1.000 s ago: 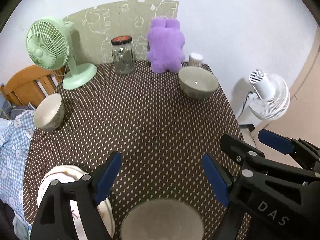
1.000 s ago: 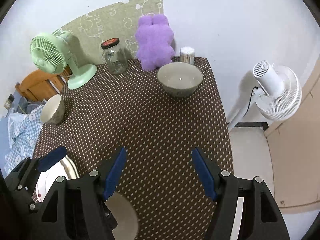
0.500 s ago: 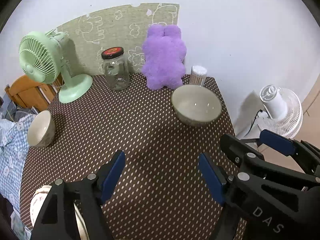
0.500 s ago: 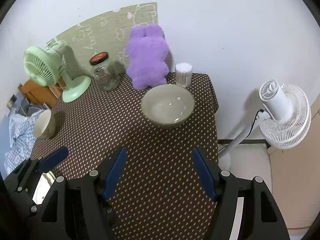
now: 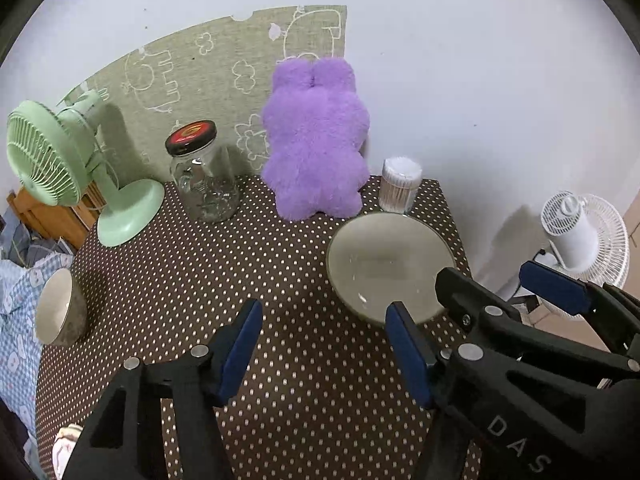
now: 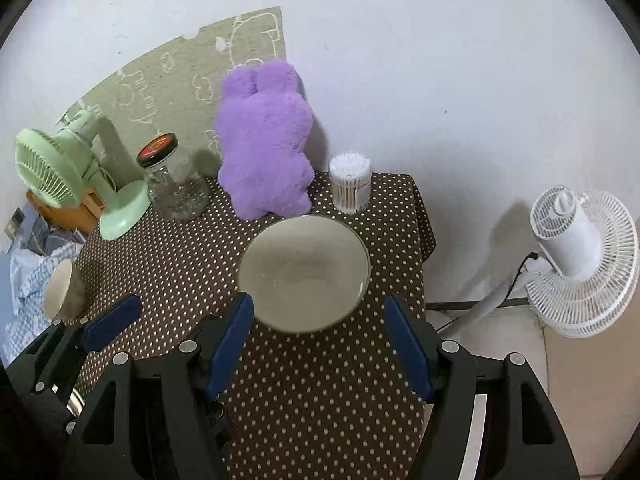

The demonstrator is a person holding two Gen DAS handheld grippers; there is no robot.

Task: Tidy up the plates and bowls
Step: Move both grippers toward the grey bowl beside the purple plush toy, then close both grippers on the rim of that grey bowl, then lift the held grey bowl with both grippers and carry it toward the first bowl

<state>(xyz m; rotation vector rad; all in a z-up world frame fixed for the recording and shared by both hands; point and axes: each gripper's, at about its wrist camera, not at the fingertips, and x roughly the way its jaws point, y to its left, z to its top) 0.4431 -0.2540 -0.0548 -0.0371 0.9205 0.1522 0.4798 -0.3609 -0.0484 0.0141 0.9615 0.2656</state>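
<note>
Dotted tablecloth [image 5: 200,280]; right gripper [image 5: 472,292] body reads "DAS"; jar [image 5: 202,176] label unreadable.

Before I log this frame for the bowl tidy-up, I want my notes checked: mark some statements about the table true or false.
1. The large grey bowl sits in front of the purple plush toy. True.
2. The right tool is clamped on the large bowl. False: its jaws stand open on either side of the bowl's near rim, and no pad is seen pressing on it.
3. The glass jar has no lid. False: it wears a black and red lid.
4. A small bowl sits near the table's left edge. True.
5. The left tool holds nothing. True: its jaws have just been closing, with only tablecloth between them.
</note>
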